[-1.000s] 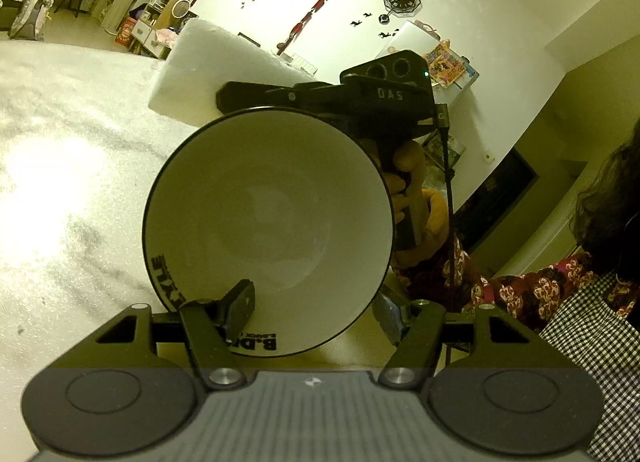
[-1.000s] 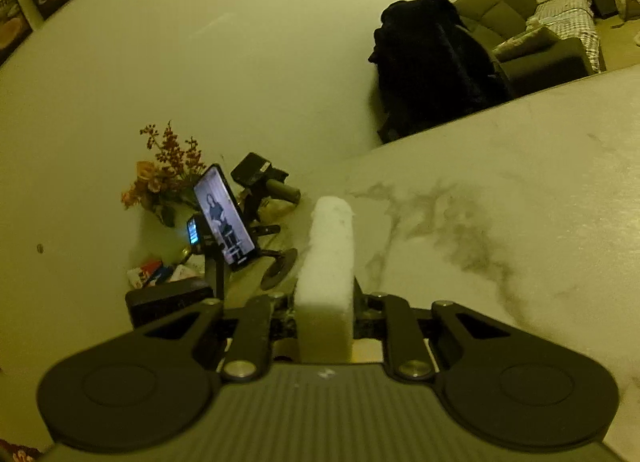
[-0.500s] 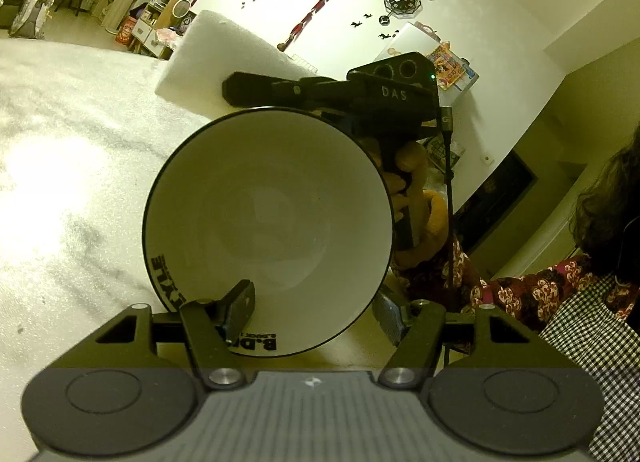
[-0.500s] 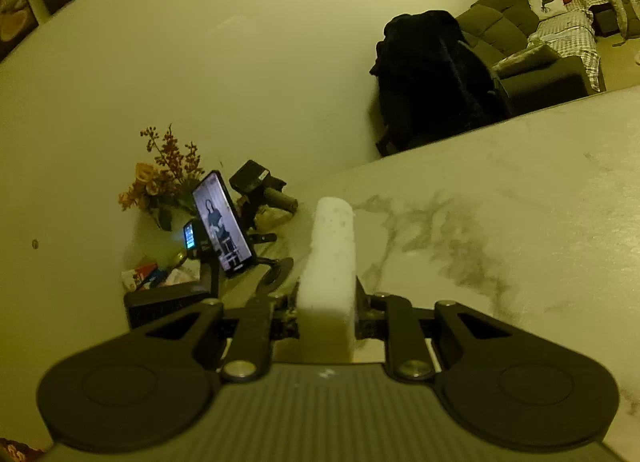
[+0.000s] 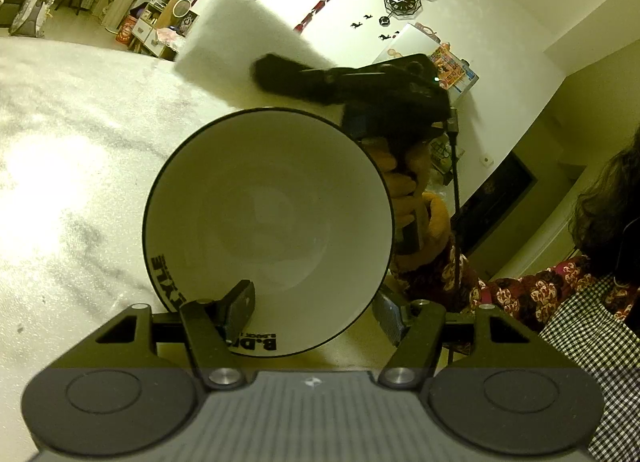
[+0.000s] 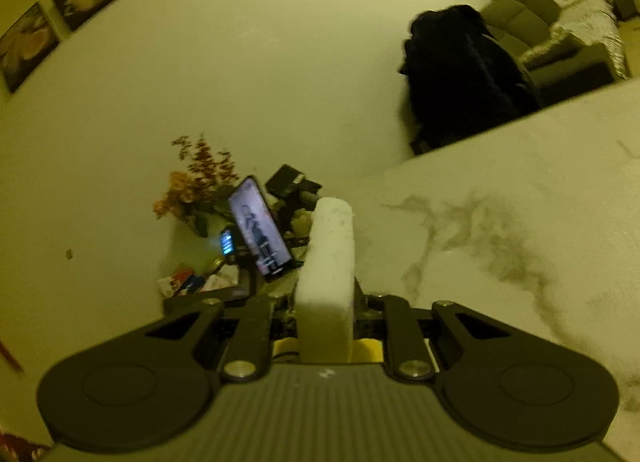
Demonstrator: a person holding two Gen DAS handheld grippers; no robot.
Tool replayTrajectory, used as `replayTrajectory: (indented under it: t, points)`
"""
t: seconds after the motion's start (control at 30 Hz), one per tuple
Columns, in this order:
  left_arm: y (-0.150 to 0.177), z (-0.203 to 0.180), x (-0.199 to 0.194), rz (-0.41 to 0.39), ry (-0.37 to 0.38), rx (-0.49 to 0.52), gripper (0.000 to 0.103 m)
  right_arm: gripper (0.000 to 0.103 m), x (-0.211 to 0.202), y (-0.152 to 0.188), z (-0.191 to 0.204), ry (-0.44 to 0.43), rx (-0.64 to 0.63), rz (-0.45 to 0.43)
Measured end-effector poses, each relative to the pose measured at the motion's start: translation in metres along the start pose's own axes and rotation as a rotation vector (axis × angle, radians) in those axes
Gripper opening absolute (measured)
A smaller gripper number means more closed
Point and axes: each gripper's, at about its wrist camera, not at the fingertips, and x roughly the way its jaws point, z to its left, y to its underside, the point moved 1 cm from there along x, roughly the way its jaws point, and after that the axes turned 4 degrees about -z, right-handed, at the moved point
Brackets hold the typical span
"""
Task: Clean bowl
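White ceramic bowl (image 5: 272,222), thin black rim line, black lettering on the outer wall. It is tipped up on edge with the inside facing the left wrist camera, held above the marble table (image 5: 60,166) rather than resting on it.

Left gripper (image 5: 316,312): jaws stand wide and are clamped on the bowl's lower rim. One finger (image 5: 240,308) sits inside the bowl; the other finger (image 5: 386,316) is outside, against the wall. Bowl interior looks plain white, no marks I can make out.

Right gripper (image 6: 325,302): jaws drawn nearly together, pinching a white sponge block (image 6: 330,262). The sponge stands on edge between the pads and sticks out forward past the fingertips. In the left wrist view the same sponge (image 5: 240,46) shows as a flat white slab above and behind the bowl's top rim, with the black right gripper body (image 5: 360,82) just beside the rim. Contact between sponge and bowl: cannot tell, that part is blurred.

A hand (image 5: 404,190) grips the right tool's handle, to the right of the bowl. Patterned red sleeve (image 5: 520,294) below it.

Far corner of the table against the wall: a phone on a stand (image 6: 260,238) with its screen lit, dried flowers (image 6: 200,178) behind it, small clutter beside. A dark garment (image 6: 460,78) hangs past the table's far edge.
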Motion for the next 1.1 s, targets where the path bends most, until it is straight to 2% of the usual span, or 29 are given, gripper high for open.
replayTrajectory:
  t: [0.13,0.23,0.5,0.97,1.1]
  points:
    - [0.000,0.000,0.000,0.000,0.000,-0.001,0.066,0.019,0.002,0.001,-0.007,0.055,0.018,0.011]
    - [0.000,-0.001,0.001,0.001,0.000,0.000,0.066,0.019,0.003,0.002,-0.007,0.057,0.016,0.014]
    - [-0.002,0.000,0.000,0.000,0.003,-0.004,0.066,0.019,-0.001,0.002,0.009,-0.051,-0.027,-0.006]
    - [-0.001,-0.002,0.000,-0.001,0.004,-0.003,0.066,0.019,0.008,0.004,-0.013,0.069,0.024,0.039]
    - [0.000,-0.001,0.001,-0.001,0.004,-0.003,0.066,0.020,0.006,0.004,-0.007,0.052,0.005,0.029]
